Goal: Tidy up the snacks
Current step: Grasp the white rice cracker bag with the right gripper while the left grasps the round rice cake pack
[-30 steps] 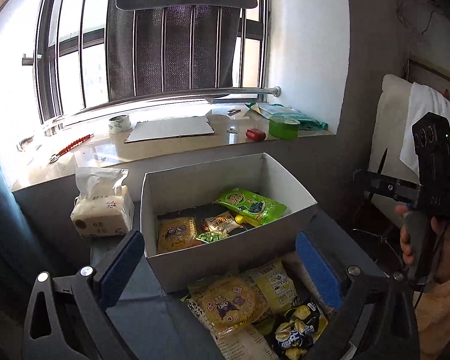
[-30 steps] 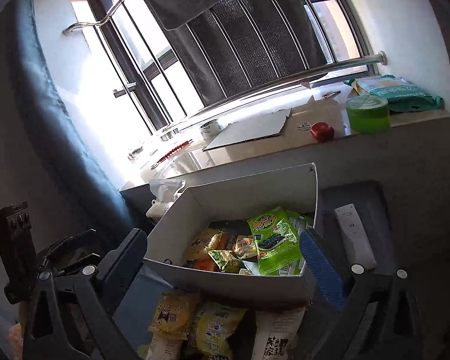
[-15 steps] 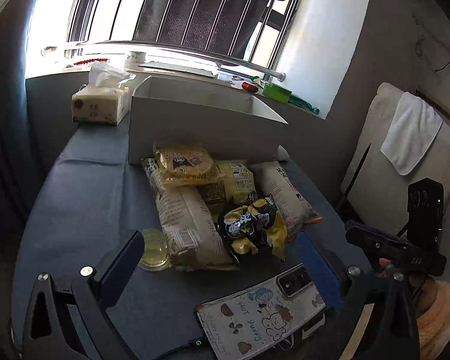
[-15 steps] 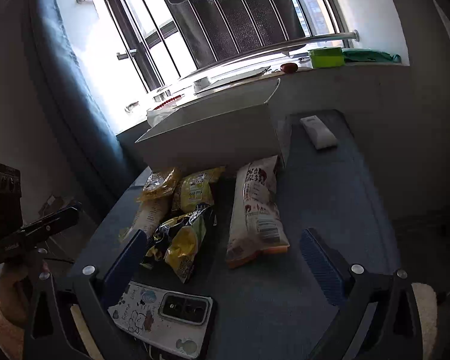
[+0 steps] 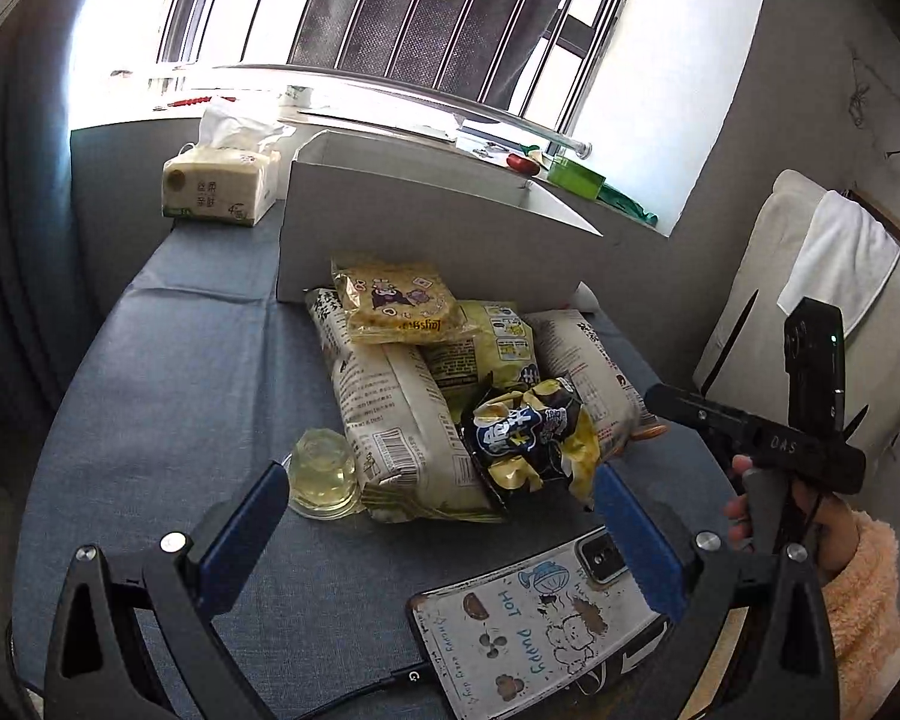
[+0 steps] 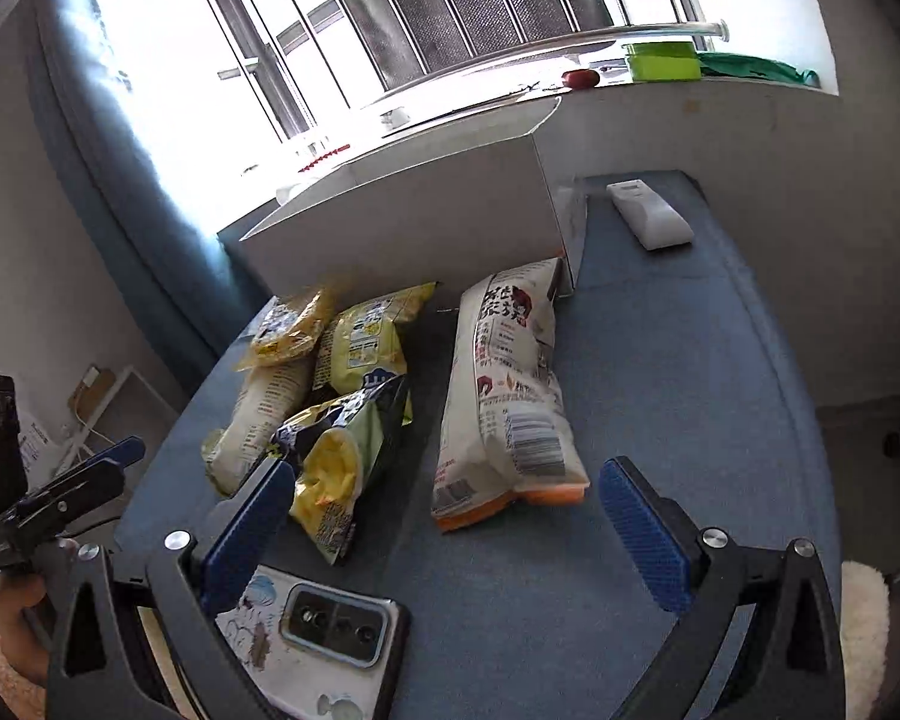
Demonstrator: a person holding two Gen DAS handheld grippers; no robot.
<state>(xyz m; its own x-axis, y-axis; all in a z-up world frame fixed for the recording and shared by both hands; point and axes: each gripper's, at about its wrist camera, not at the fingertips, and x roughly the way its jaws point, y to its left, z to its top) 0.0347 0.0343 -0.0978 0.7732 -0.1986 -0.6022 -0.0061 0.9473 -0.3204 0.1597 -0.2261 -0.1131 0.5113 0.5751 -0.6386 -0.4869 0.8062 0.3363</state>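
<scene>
Plainly, both tools are held back from the pile with nothing gripped: the left gripper (image 5: 438, 516) is spread wide, and the right gripper (image 6: 444, 510) is spread wide as well.

The snacks are heaped on the blue table (image 5: 150, 372), just in front of the white box (image 5: 414, 222). A crumpled dark chip bag (image 5: 528, 438) is propped on a long pale packet (image 5: 390, 414); a second long packet (image 6: 510, 384) is laid apart on the right side. A small yellow packet (image 5: 396, 300) is stacked at the back, touching the box wall.

Several risks are judged likely. The chip bag could be crushed if it is squeezed hard, since it looks puffy and slick. A neighbouring packet could be dragged along if the fingers are closed across two at once. The clear cup (image 5: 324, 474) of pale liquid, pressed against the long pale packet, could be tipped by any sideways pull. The phone (image 5: 540, 618) lying near the fingers could be knocked.

The inside of the box cannot be seen from either view, so its contents cannot be told. The tissue pack (image 5: 222, 186) is stood beside it.
</scene>
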